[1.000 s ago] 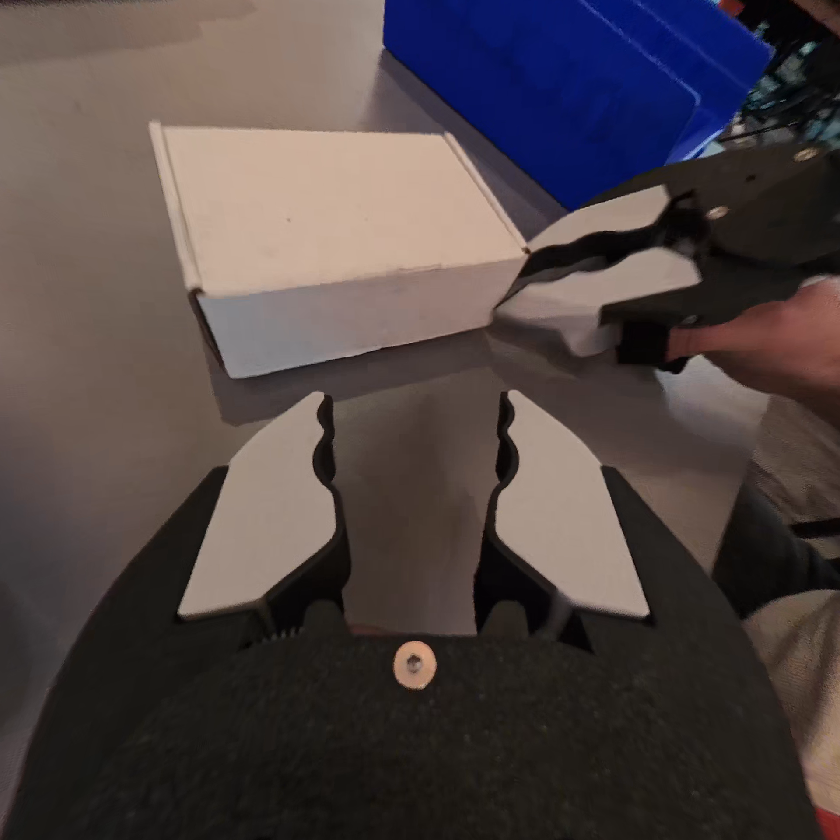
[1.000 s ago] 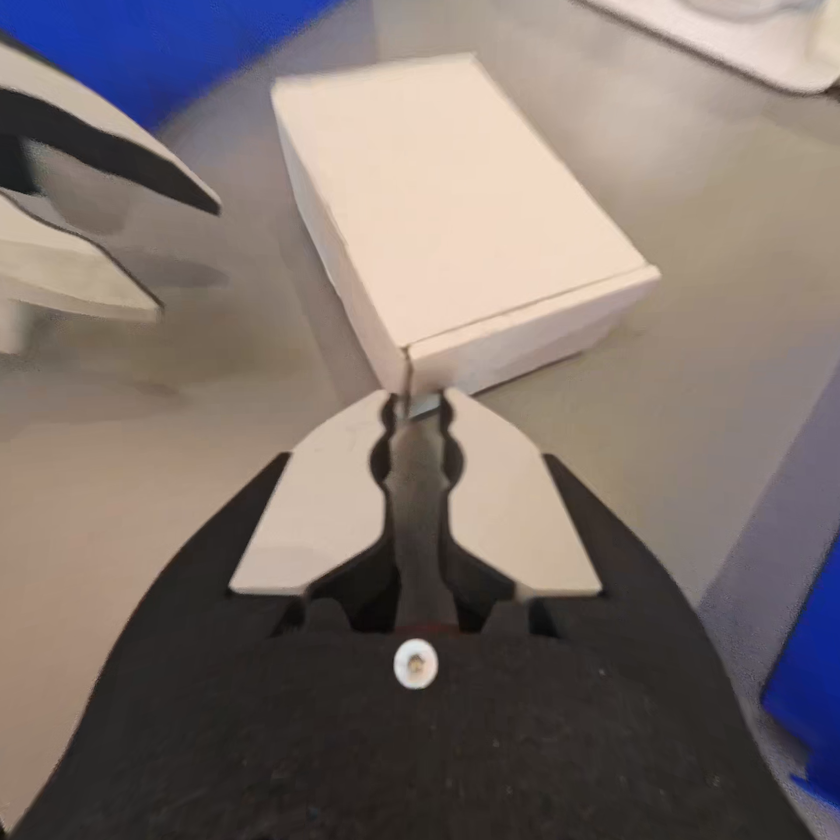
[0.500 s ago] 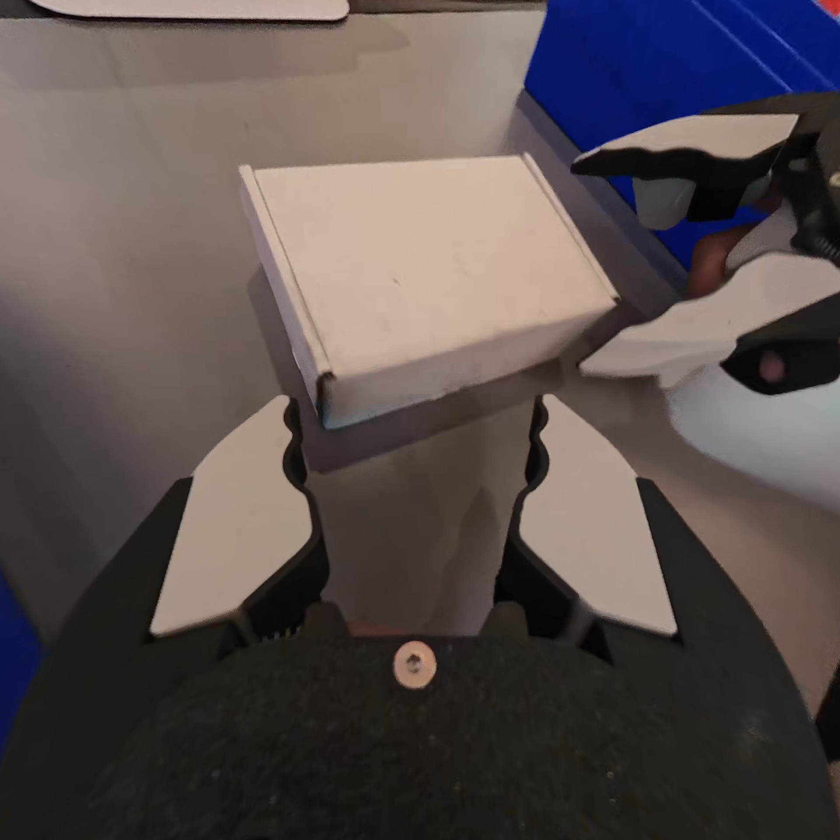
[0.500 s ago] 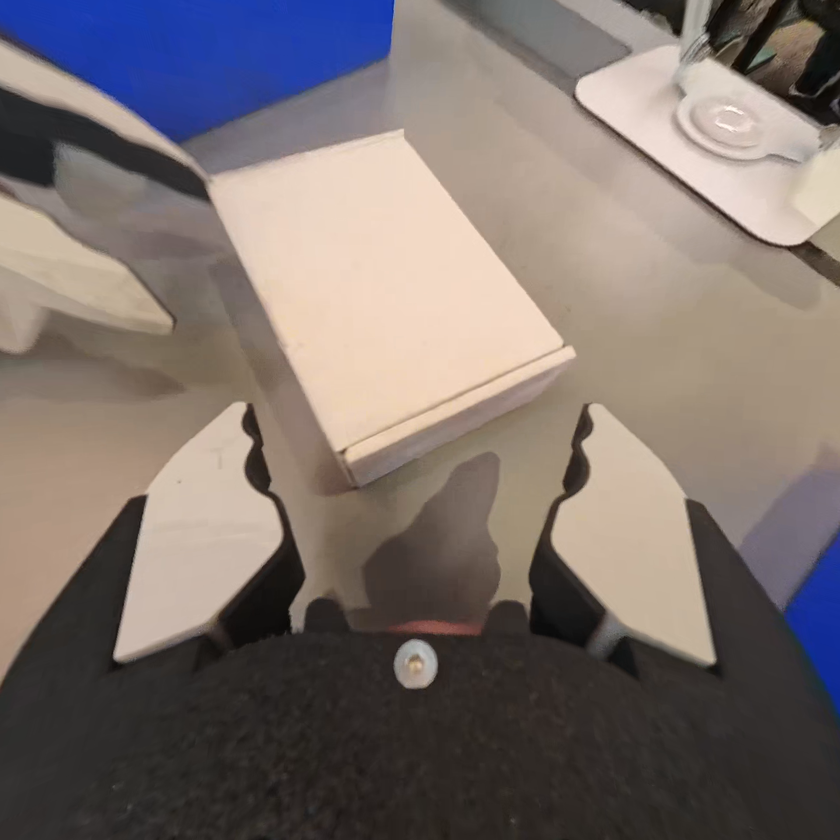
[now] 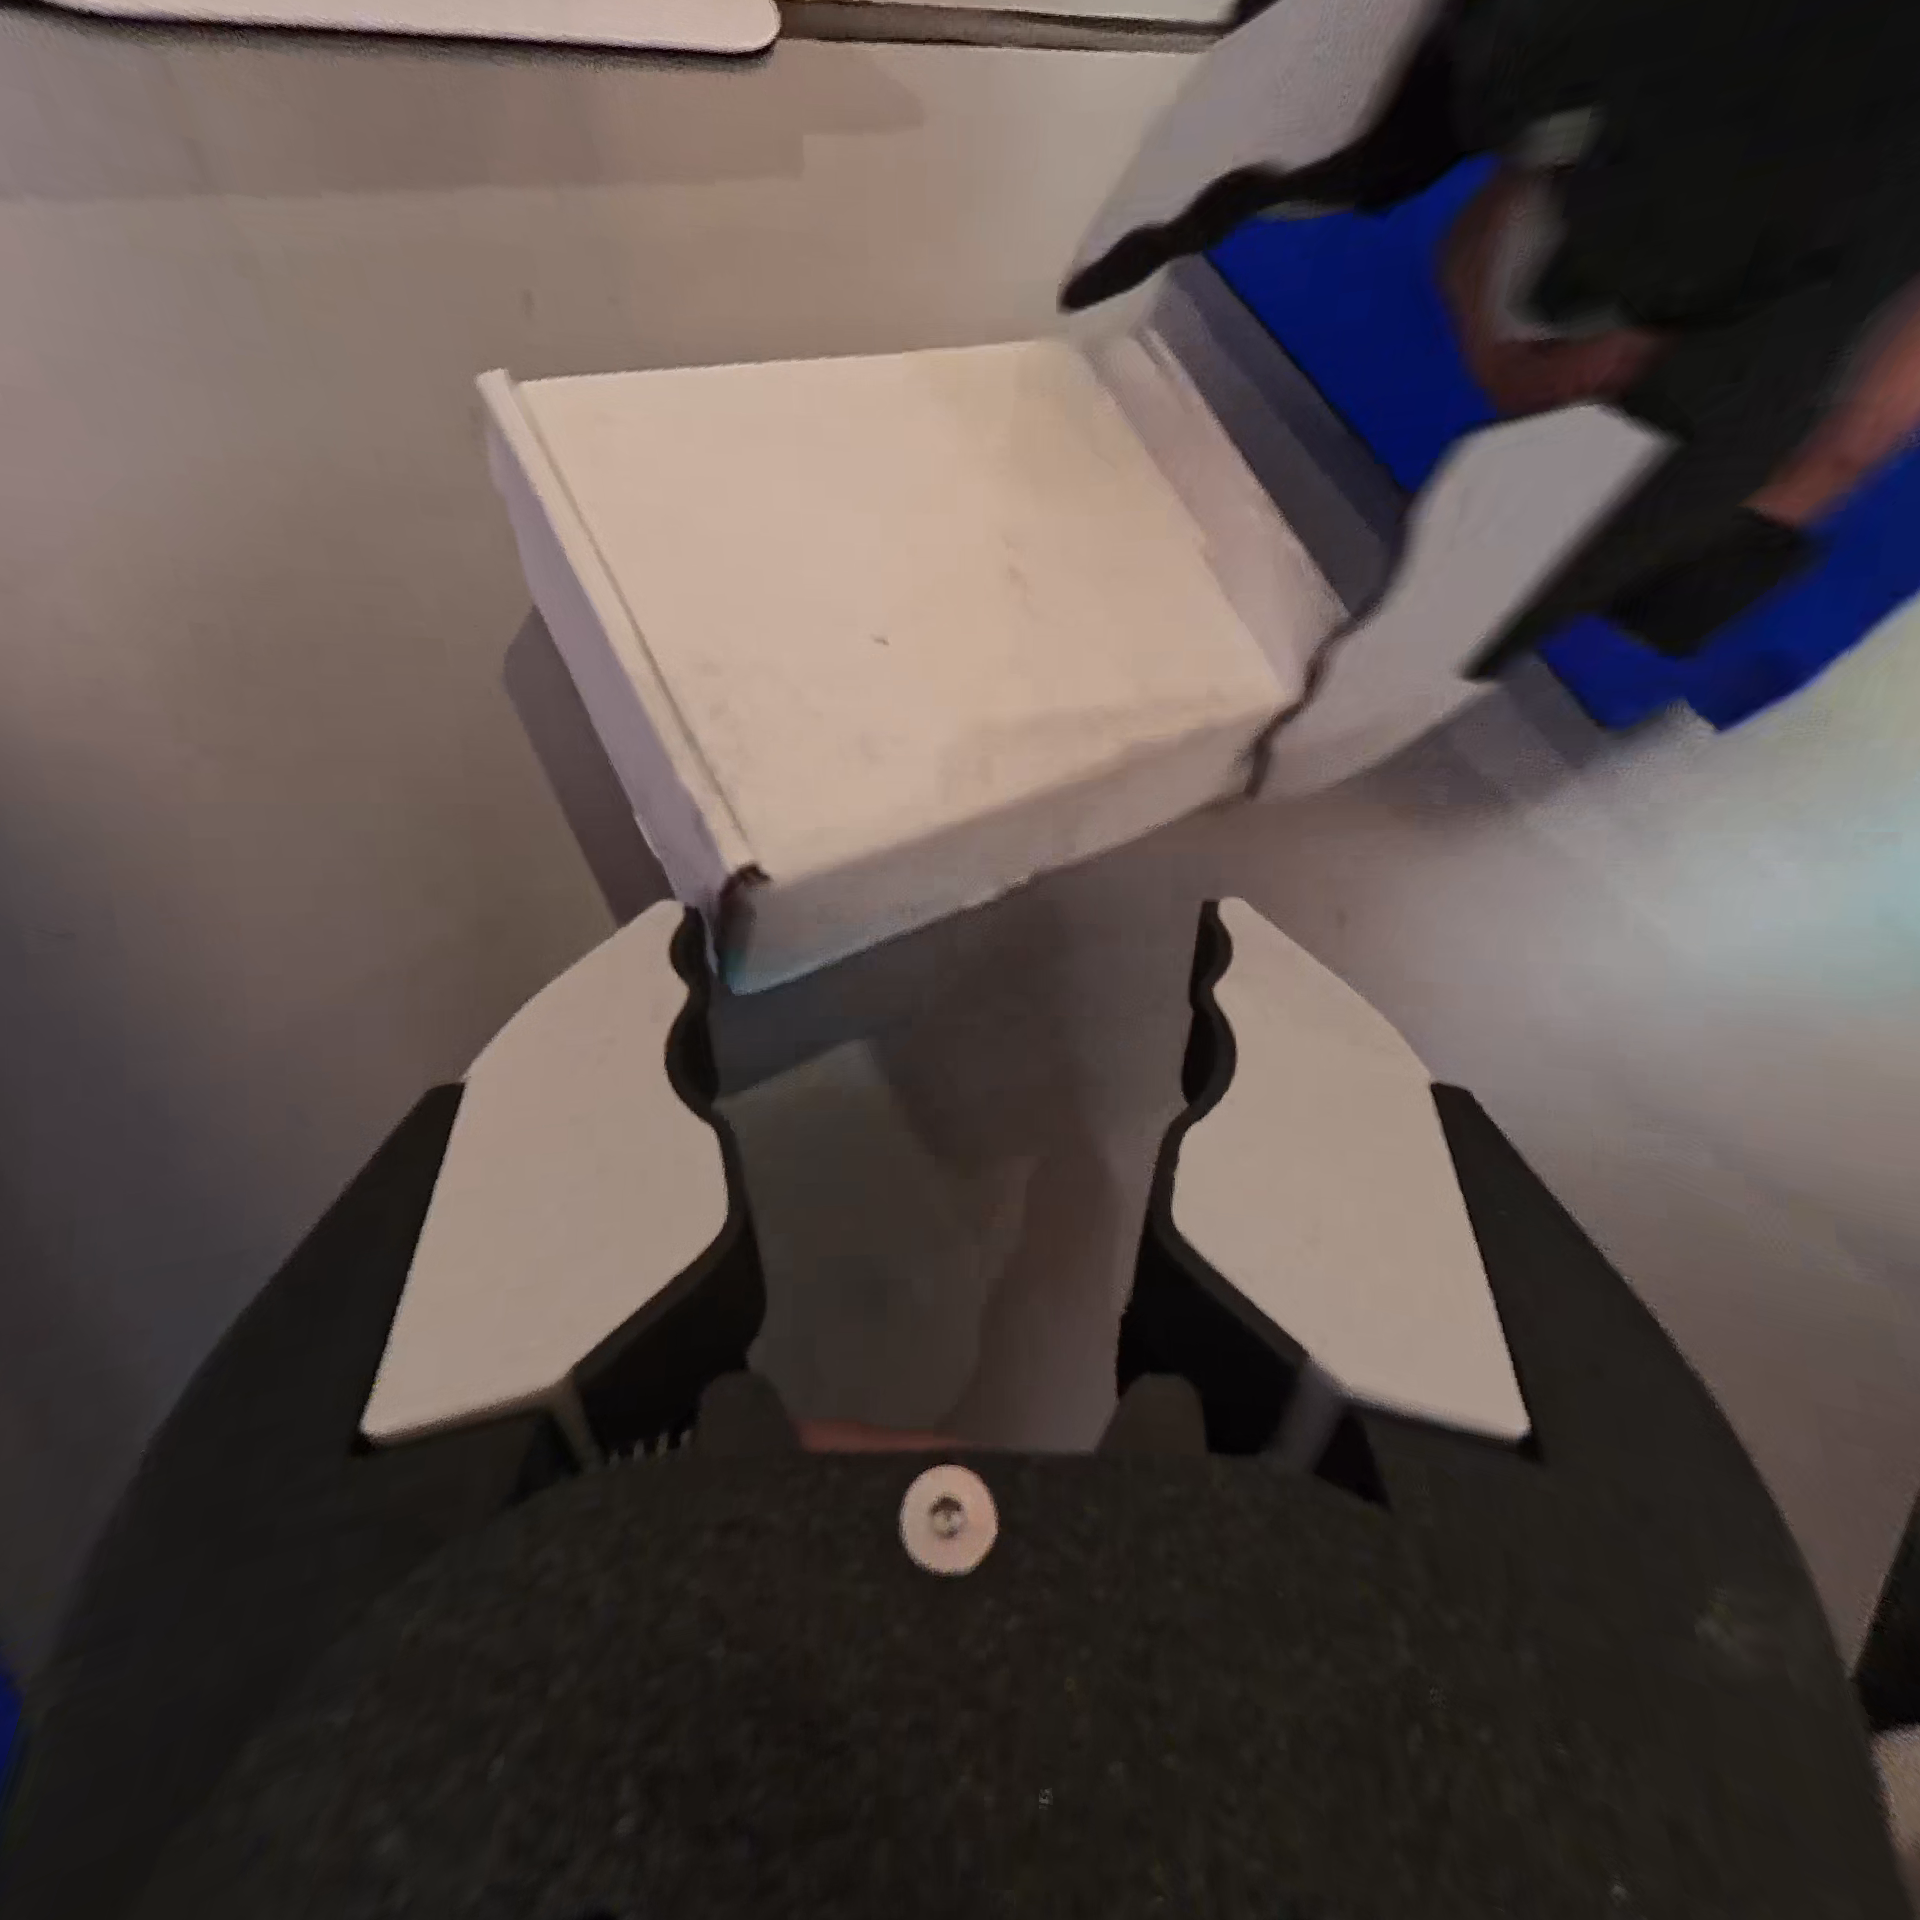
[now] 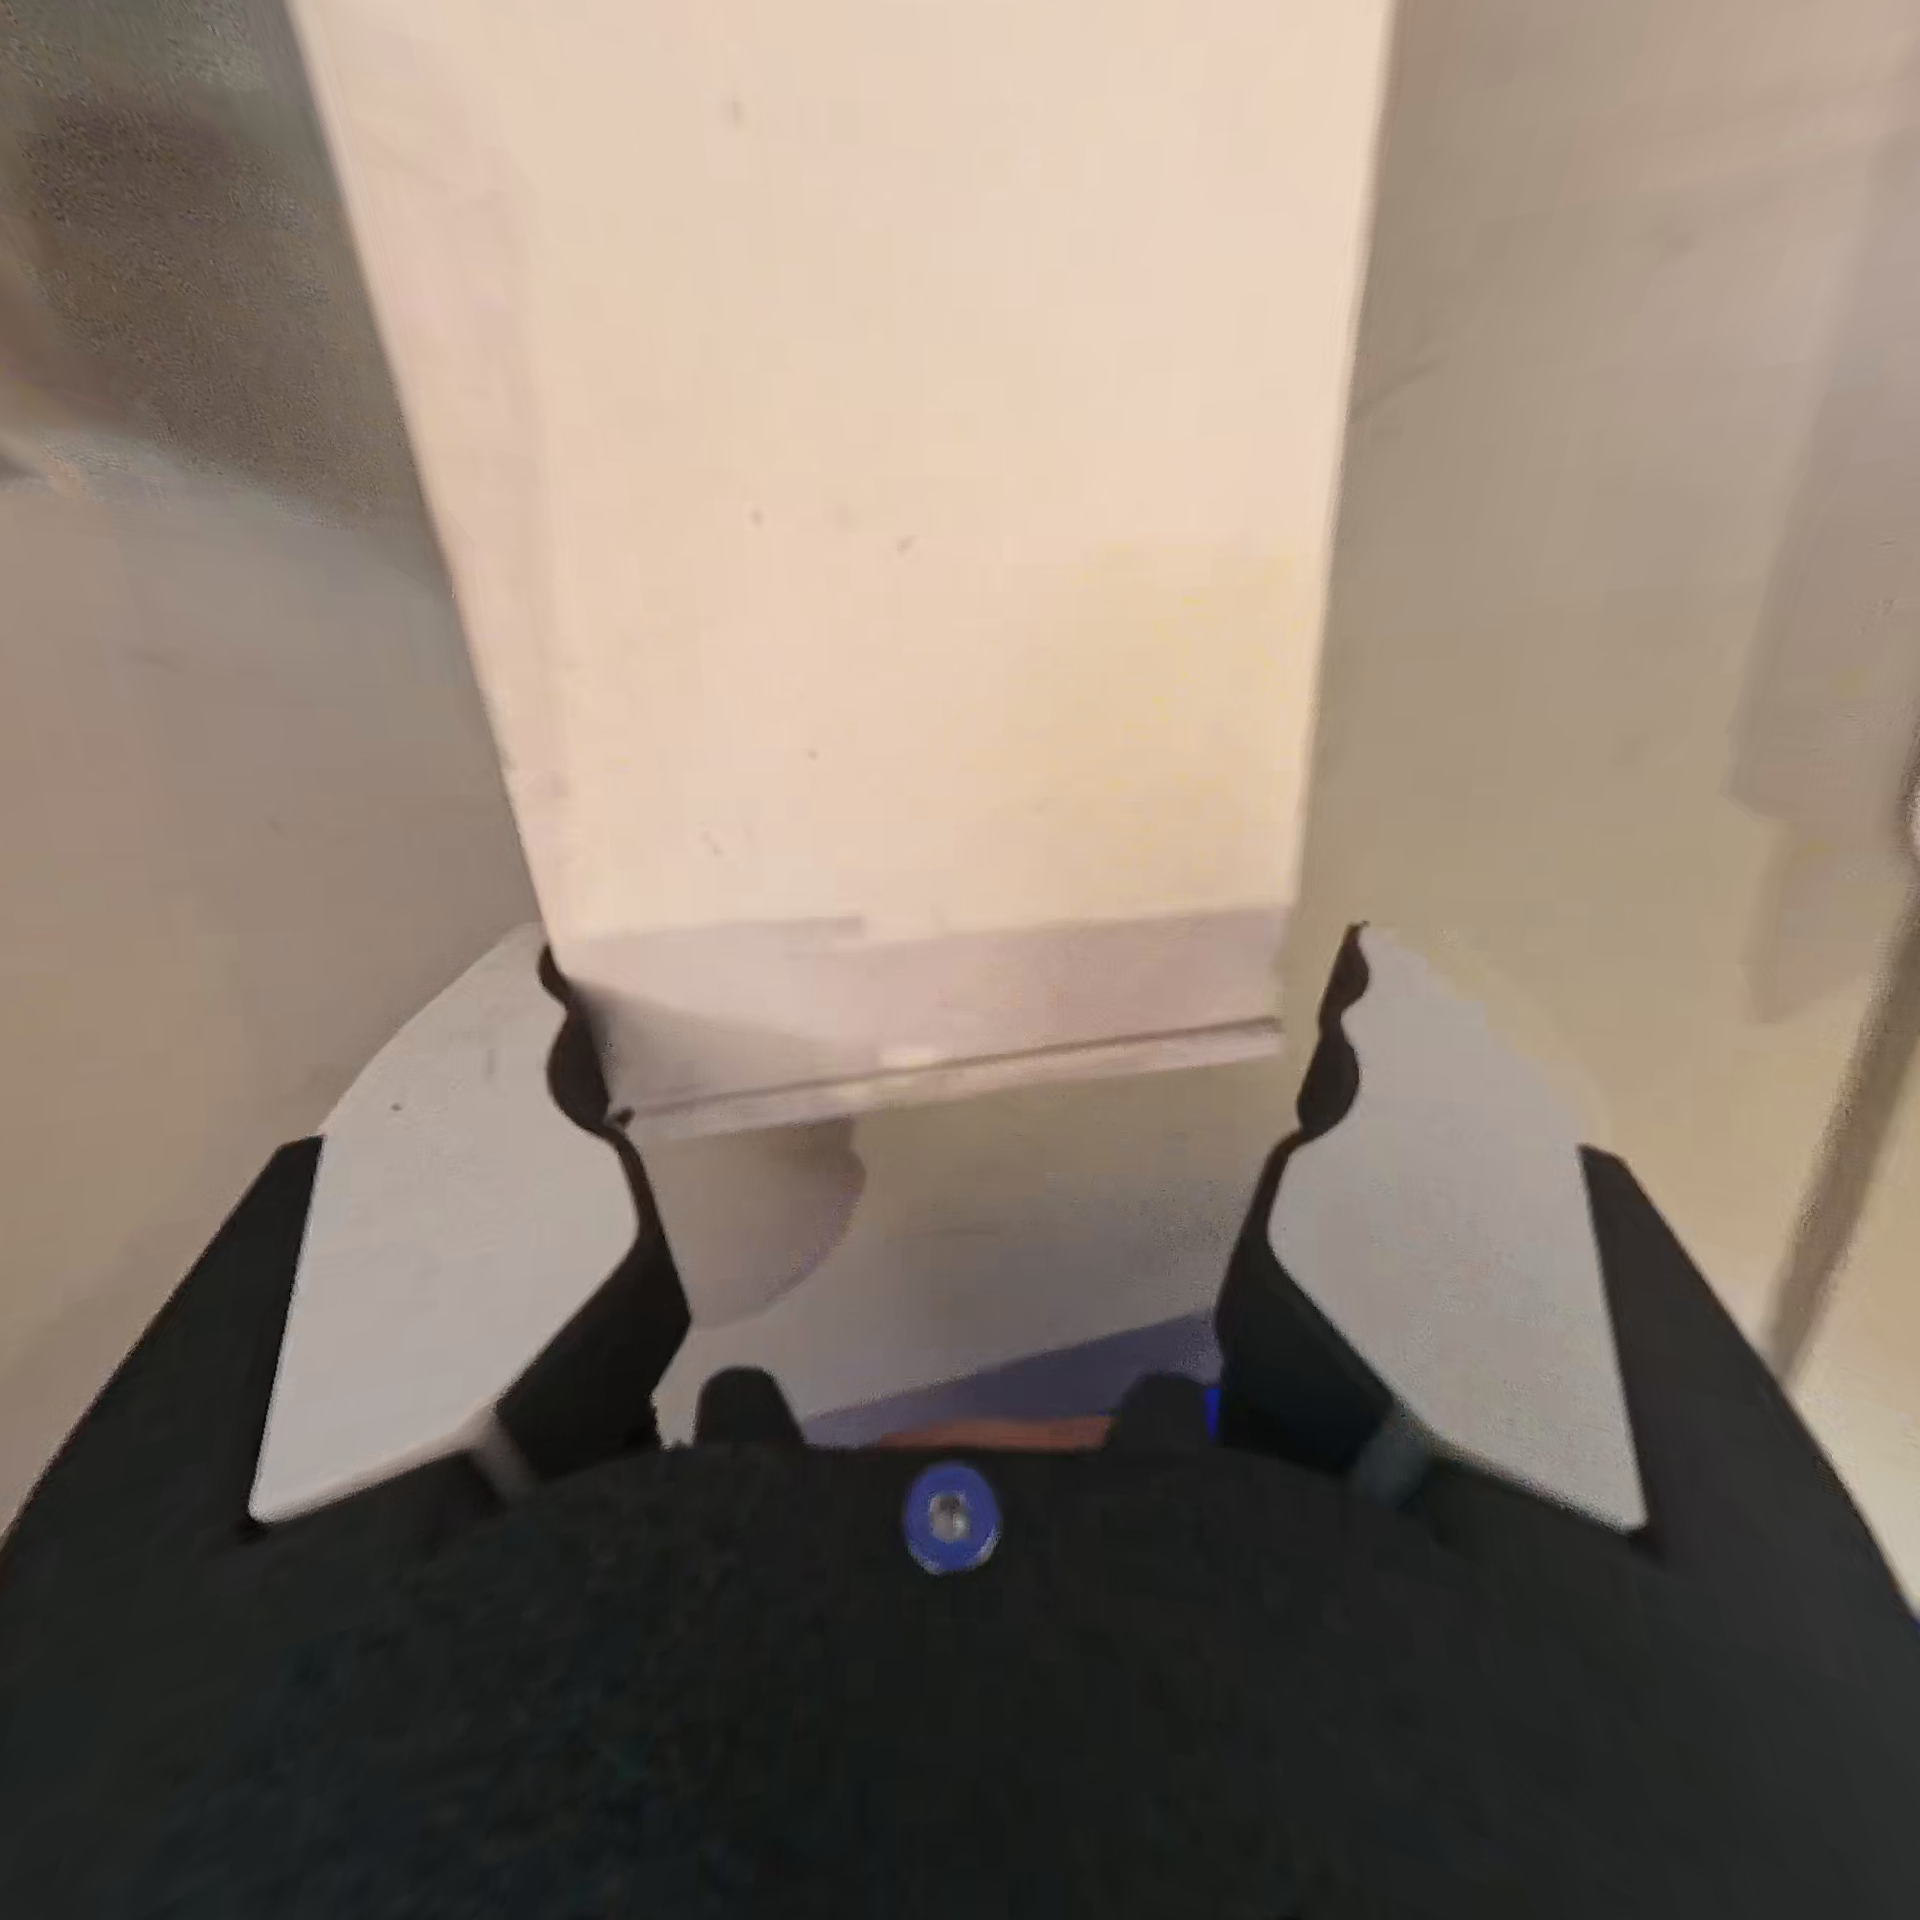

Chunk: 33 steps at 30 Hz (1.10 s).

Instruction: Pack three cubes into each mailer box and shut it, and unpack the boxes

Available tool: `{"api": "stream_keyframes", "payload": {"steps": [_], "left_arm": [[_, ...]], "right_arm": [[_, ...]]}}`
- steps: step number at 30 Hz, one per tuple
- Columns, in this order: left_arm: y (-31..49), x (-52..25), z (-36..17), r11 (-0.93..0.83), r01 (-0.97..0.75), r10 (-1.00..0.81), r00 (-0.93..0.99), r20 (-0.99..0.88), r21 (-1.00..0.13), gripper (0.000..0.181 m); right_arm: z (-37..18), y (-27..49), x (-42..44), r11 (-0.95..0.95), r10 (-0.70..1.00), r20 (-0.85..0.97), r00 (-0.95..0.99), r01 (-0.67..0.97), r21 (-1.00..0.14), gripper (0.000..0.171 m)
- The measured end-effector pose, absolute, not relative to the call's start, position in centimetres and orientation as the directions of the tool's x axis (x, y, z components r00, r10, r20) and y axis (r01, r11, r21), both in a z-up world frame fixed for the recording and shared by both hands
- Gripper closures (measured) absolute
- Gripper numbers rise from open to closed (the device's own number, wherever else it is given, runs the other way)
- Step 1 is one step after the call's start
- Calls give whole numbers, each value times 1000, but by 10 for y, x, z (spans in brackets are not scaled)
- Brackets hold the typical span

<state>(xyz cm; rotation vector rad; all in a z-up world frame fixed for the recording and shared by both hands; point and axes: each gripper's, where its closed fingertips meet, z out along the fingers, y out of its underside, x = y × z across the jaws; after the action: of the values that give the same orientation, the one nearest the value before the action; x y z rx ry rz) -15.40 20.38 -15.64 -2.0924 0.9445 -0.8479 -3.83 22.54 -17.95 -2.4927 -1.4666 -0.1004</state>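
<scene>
A closed white mailer box (image 5: 883,644) lies on the grey table. My left gripper (image 5: 948,925) is open and empty, and its left fingertip is right at the box's near corner. My right gripper (image 5: 1164,530) comes in from the upper right, open, with one finger on each side of the box's right end. In the right wrist view the box (image 6: 883,468) fills the middle, and its short end sits between the open fingers of the right gripper (image 6: 951,945). The left finger (image 6: 457,1143) is against the box corner and the right finger stands slightly off it. No cubes show.
A blue bin (image 5: 1714,644) stands behind the right gripper at the right. A flat white board (image 5: 416,16) lies at the far edge of the table. A person's hand (image 5: 1829,468) holds the right gripper.
The right gripper opened from nearly shut, swung round and moved in over the box's right end. The left gripper came closer to the box's near corner and stayed open.
</scene>
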Motion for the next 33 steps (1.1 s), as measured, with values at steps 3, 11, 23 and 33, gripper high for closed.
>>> {"api": "stream_keyframes", "payload": {"steps": [3, 11, 23, 33], "left_arm": [[193, -167, -144, -407, -395, -833, 530, 158, -823, 95], [175, -202, -134, -303, -464, -873, 486, 47, -833, 95], [142, -178, -125, 98, -568, -961, 161, -227, -818, 80], [157, -149, -132, -12, -547, -984, 154, -87, -837, 100]], "right_arm": [[-200, 223, -35, -474, 857, 148, 494, 867, -152, 27], [-184, 175, -44, -577, 817, -134, 561, 795, -188, 29], [-146, 74, -90, -674, 394, -831, 392, 738, 29, 29], [-119, 139, -84, -689, 720, -475, 506, 597, -410, 42]]}}
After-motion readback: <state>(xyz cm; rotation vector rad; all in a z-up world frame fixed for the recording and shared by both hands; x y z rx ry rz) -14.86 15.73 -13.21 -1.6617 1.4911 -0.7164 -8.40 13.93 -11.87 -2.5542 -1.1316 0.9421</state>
